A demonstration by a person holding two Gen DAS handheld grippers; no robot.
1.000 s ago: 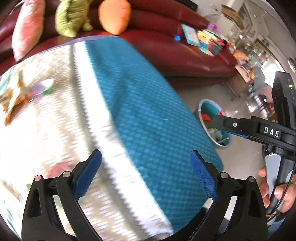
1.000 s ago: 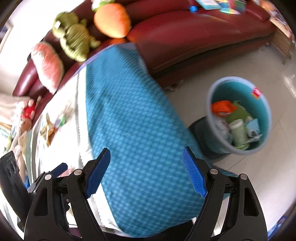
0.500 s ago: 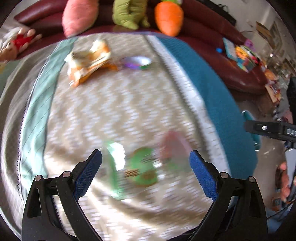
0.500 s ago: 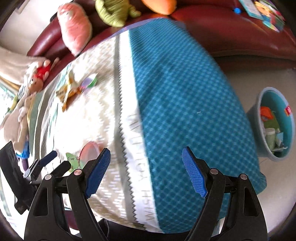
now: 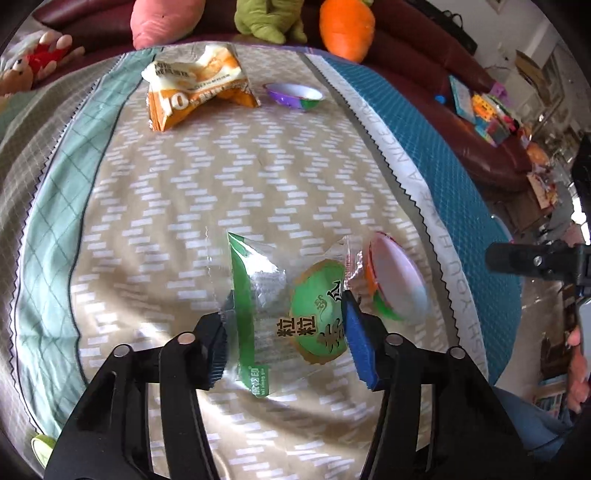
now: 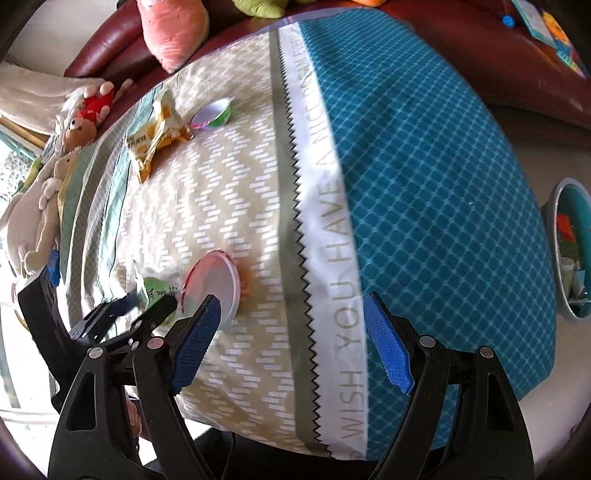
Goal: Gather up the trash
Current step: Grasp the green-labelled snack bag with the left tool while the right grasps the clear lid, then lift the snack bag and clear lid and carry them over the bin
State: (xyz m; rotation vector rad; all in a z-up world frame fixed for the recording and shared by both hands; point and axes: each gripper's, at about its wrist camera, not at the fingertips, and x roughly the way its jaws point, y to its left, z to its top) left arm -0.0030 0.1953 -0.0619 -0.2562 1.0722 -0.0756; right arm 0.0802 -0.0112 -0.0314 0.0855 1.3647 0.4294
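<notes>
Between the blue pads of the left gripper (image 5: 286, 332) lies a clear and green snack wrapper (image 5: 284, 314) with a round green label; the fingers stand partly closed on either side of it, and whether both pads already press the plastic cannot be told. The wrapper rests on the beige zigzag part of the tablecloth (image 5: 184, 206), and just to its right, touching its crinkled edge, a pink-lidded cup (image 5: 397, 277) lies tilted on its side. Farther up the cloth an orange and white snack bag (image 5: 195, 90) sits crumpled, with a small purple and green cup (image 5: 293, 96) just beside it. Past the table's far edge, a pink plush (image 5: 166, 20), a green plush (image 5: 269, 18) and an orange carrot plush (image 5: 345, 27) lean on the dark red sofa (image 5: 424, 48). The right gripper (image 6: 291, 339) hovers over the near edge of the tablecloth with its fingers wide apart and nothing between them; the pink-lidded cup shows just beyond its left pad. At the right rim of that view, on the floor well apart from the wrappers, a teal trash bin (image 6: 557, 206) holds assorted rubbish.
</notes>
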